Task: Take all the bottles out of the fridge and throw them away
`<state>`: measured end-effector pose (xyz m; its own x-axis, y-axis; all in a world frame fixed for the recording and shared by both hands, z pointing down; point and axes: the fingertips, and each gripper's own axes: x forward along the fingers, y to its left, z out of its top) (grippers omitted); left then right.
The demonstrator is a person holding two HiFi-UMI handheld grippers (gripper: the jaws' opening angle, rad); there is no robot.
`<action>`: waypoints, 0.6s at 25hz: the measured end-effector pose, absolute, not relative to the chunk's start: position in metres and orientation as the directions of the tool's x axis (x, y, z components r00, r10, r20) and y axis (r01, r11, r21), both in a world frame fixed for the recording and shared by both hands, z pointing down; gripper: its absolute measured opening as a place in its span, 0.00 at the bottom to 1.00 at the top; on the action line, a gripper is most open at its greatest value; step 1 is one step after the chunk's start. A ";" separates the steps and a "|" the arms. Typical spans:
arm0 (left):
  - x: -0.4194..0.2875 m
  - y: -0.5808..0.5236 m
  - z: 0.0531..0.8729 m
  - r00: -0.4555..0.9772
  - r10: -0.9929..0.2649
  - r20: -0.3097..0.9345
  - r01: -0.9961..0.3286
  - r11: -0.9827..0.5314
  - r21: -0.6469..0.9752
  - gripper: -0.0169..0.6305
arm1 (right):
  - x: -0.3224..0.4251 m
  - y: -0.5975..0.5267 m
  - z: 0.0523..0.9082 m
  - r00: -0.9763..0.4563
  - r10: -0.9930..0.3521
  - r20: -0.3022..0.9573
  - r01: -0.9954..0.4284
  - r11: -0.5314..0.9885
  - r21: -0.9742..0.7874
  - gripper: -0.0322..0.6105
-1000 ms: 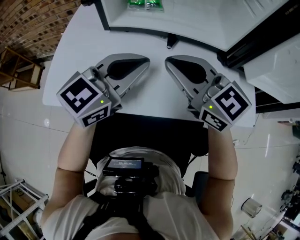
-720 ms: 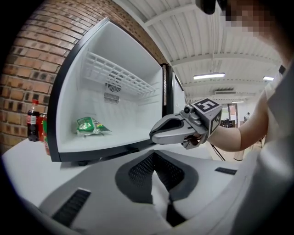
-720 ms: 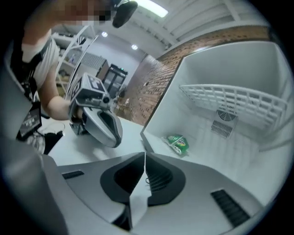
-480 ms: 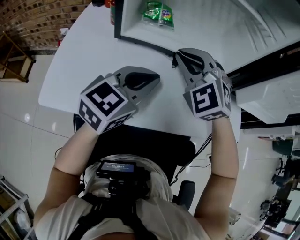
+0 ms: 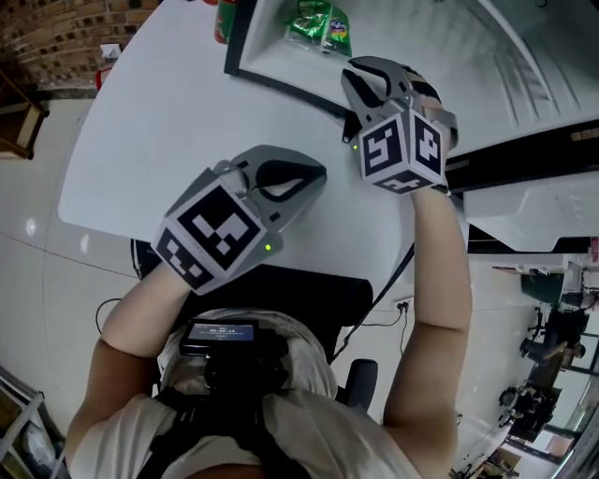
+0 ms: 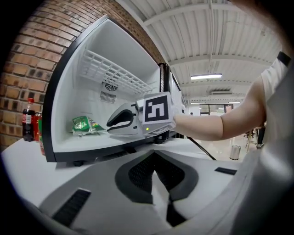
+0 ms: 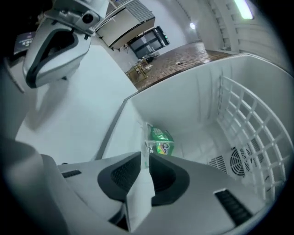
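A green-labelled bottle (image 5: 323,28) lies on its side on the floor of the open white fridge (image 5: 281,79). It also shows in the left gripper view (image 6: 85,125) and straight ahead of my right jaws (image 7: 160,140). My right gripper (image 5: 360,73) reaches into the fridge mouth, a short way from the bottle. Its jaws have just been opening and stand a little apart (image 7: 146,158) with nothing between them. My left gripper (image 5: 316,173) hangs over the white table (image 5: 159,112) in front of the fridge, shut and empty (image 6: 155,153).
A dark cola bottle (image 6: 28,119) and a red bottle (image 6: 40,133) stand on the table left of the fridge, against a brick wall. A wire rack and a fan grille (image 7: 239,160) line the fridge's back. A black cable (image 5: 393,281) hangs off the table's near edge.
My right gripper has moved forward from the table to the fridge mouth and rolled over on its side. The left gripper has stayed about where it was.
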<state>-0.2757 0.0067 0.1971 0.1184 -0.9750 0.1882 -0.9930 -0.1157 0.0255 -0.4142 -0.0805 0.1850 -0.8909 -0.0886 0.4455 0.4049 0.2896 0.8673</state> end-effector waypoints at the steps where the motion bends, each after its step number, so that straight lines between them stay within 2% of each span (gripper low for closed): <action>1: -0.276 0.006 0.197 0.119 -0.975 0.188 -0.993 -0.116 0.026 0.05 | -0.418 -0.083 0.187 -0.889 -0.109 0.444 0.407 0.254 0.877 0.15; 4: -0.275 0.006 0.196 0.122 -0.975 0.185 -0.992 -0.120 0.026 0.05 | -0.427 -0.094 0.194 -0.880 -0.179 0.441 0.420 0.143 0.896 0.21; 12: -0.275 0.006 0.197 0.122 -0.976 0.183 -0.993 -0.120 0.022 0.05 | -0.444 -0.101 0.198 -0.892 -0.232 0.387 0.395 0.015 0.919 0.21; 14: -0.275 0.007 0.198 0.119 -0.975 0.186 -0.993 -0.116 0.026 0.05 | -0.447 -0.098 0.199 -0.901 -0.229 0.368 0.381 -0.016 0.924 0.20; 15: -0.275 0.007 0.198 0.116 -0.975 0.189 -0.993 -0.112 0.033 0.05 | -0.448 -0.096 0.198 -0.906 -0.226 0.358 0.373 -0.025 0.928 0.13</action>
